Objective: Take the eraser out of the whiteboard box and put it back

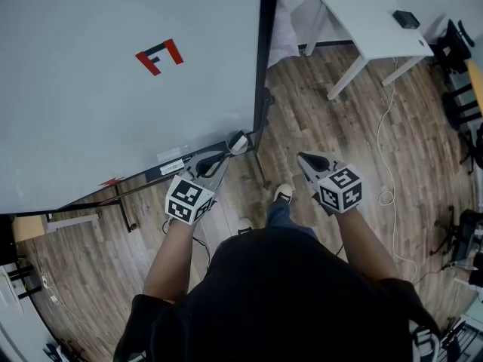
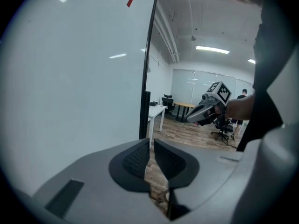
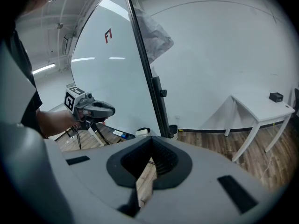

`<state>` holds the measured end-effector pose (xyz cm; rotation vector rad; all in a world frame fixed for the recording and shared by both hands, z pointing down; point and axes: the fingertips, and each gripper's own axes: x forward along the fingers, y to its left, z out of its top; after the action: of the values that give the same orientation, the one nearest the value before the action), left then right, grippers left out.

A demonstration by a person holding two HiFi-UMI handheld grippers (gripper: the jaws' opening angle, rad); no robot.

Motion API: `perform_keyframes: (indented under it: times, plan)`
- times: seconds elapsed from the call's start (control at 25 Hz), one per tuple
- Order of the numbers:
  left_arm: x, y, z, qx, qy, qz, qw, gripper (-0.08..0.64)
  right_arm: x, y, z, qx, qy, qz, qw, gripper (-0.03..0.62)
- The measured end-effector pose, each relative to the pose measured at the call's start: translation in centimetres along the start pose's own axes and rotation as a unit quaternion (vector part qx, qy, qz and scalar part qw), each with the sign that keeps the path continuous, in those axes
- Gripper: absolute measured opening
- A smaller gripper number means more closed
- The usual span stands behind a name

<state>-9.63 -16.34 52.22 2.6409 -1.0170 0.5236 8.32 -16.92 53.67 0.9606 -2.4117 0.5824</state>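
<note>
I hold the left gripper [image 1: 223, 160] and right gripper [image 1: 304, 159] low in front of me, jaws nearly together on nothing, since what I take for the eraser [image 1: 238, 141] sits ungrabbed just beyond the left tips, at the right end of the whiteboard [image 1: 113, 89] ledge [image 1: 143, 176].

The whiteboard [image 1: 128, 74] blocks me from nine to twelve o'clock, its black frame [image 1: 266, 51] standing at twelve. From twelve to three the wooden floor [image 1: 332, 134] lies open to my right gripper [image 1: 303, 159], until the white table [image 1: 370, 29] at one o'clock.
</note>
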Motion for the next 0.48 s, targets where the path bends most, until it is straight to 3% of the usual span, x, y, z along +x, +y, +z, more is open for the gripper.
perform_keyframes:
  times: [0.48]
  plan:
    - [3.4,0.8,-1.0,0.005,0.027,0.003,0.9996,0.046,0.2,-2.2,-1.0,0.012,0.011,0.000,1.000,-0.008]
